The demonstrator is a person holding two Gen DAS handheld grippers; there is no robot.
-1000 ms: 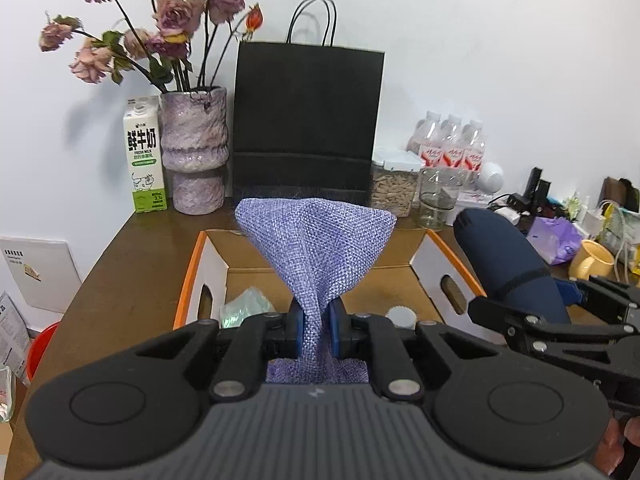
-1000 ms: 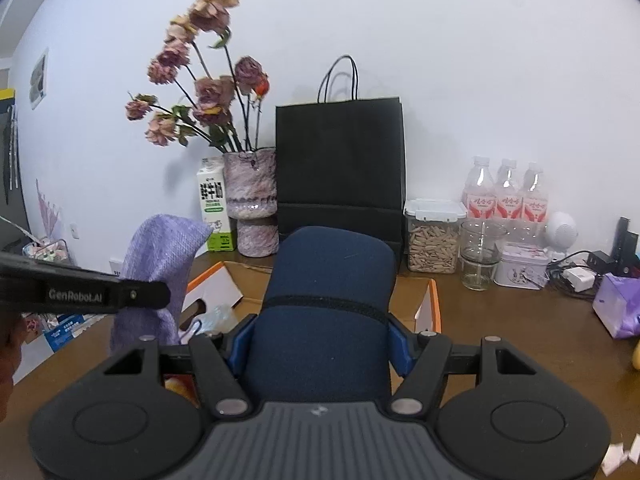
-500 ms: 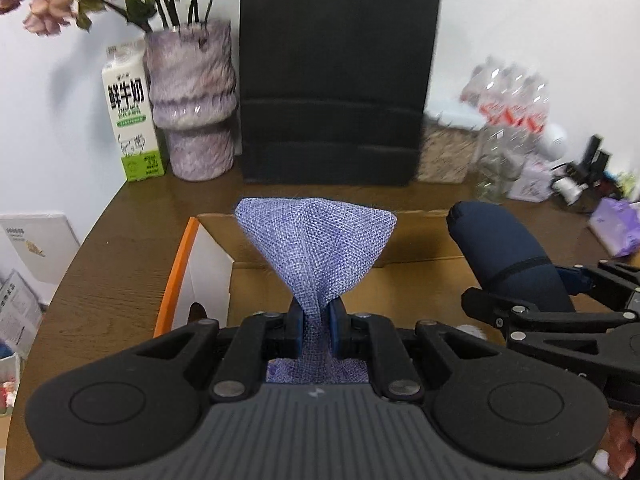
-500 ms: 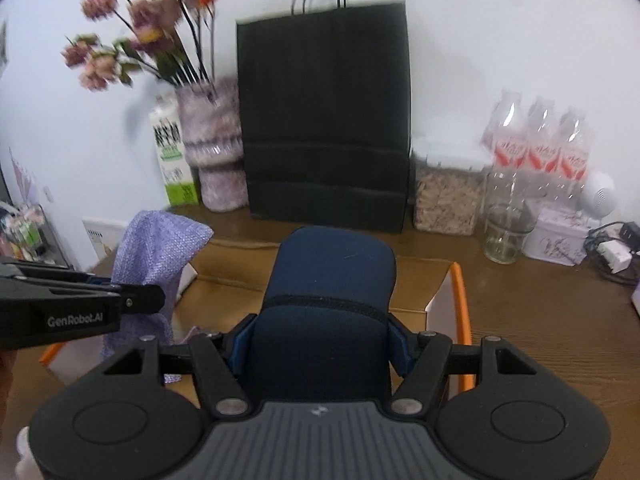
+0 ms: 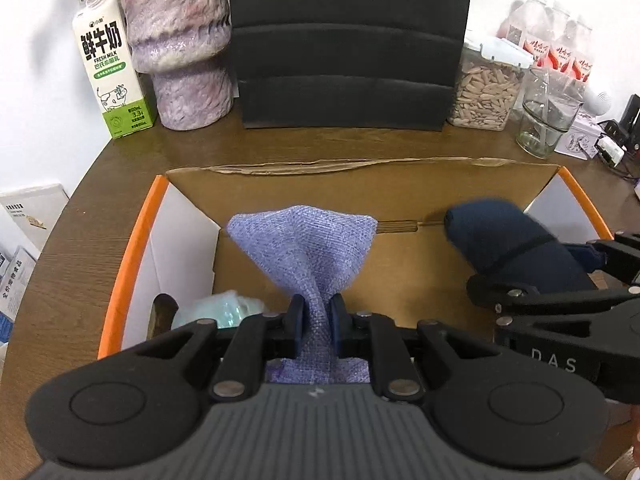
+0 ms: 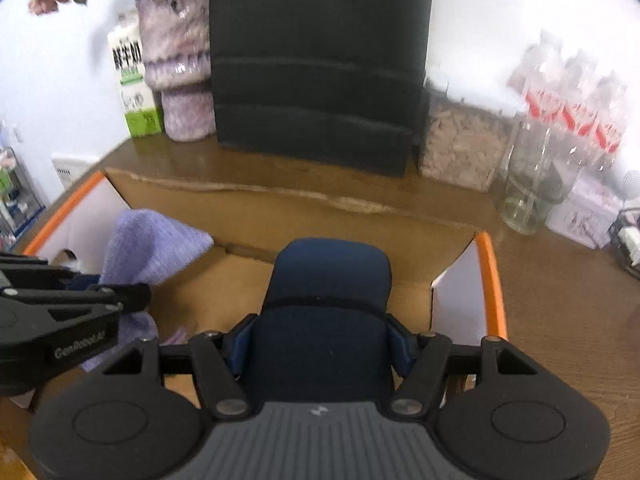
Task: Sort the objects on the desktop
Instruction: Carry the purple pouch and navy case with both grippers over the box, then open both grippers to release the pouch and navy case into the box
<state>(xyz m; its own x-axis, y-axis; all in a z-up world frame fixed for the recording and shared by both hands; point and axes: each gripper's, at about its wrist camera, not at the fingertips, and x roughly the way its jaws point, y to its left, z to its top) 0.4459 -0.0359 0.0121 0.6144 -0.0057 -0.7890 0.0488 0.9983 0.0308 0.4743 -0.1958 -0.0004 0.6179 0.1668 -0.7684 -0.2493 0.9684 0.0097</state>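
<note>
My left gripper pinches a purple woven pouch at its narrow waist, and its jaws are opening slightly with the cloth still pressed between the pads. The pouch hangs over the inside of an open cardboard box with orange-edged flaps. My right gripper is shut on a dark navy soft case, held above the right half of the same box. In the left wrist view, the navy case sits to the right of the pouch. The purple pouch shows at the left of the right wrist view.
A pale green packet lies in the box's left corner. Behind the box stand a milk carton, a mottled vase, a black paper bag, a jar of seeds, a glass and water bottles.
Both grippers have moved forward and down over the box while tipping downward. The pouch and the navy case now hang low above the box floor.
</note>
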